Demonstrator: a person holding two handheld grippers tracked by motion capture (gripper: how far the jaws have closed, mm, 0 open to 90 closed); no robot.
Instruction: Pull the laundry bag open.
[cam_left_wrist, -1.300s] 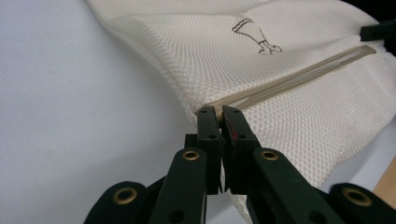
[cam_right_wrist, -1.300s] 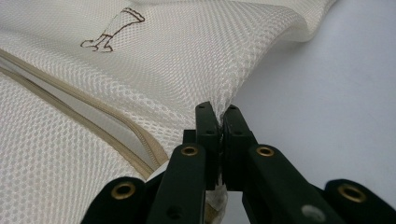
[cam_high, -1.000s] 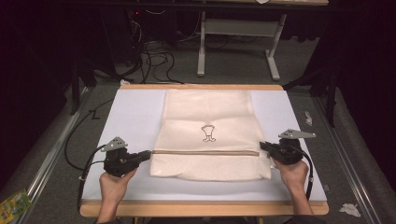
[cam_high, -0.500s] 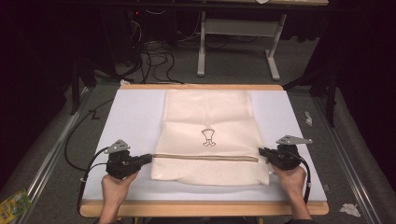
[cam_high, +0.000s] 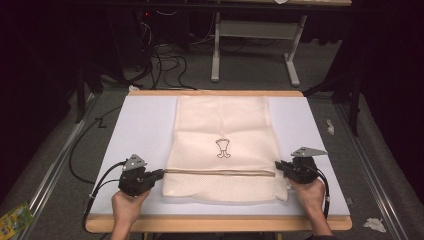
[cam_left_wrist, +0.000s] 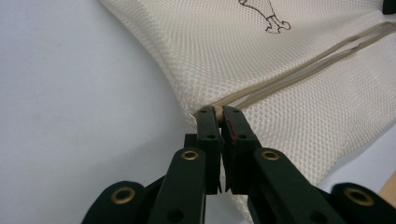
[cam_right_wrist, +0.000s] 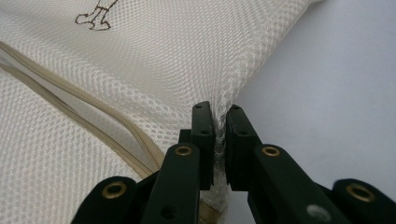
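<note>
Since the earlier pictures: your two hands have come a little nearer the front edge of the worktop, and the folded-over flap of the mesh bag (cam_high: 223, 150) has come with them; your right gripper's jaws have just been opening, with mesh between them
Bag: it lies flat in the middle of the white worktop (cam_high: 140, 125), reaching from the back edge nearly to the front edge, small drawn mark facing up, tan zip (cam_high: 220, 172) running side to side near the front
Left gripper (cam_left_wrist: 218, 114): narrow, jaws pinched on the zip's end at the bag's left side, near the worktop's front left corner
Right gripper (cam_right_wrist: 218, 116): narrow but loosening, a thin pinch of mesh (cam_right_wrist: 219, 116) from the bag's right side in the gap; you cannot tell whether the pads press on it
Step in hand: by the look of it you have laid the front part of the bag down flat and are letting go, right side first
Next move: ease your right gripper wider until the mesh drops free, then draw it off sideways toward the right edge without dragging the cloth; open your left gripper the same way
Watch for: mesh catching on a pad and lifting the fold as you pull away
</note>
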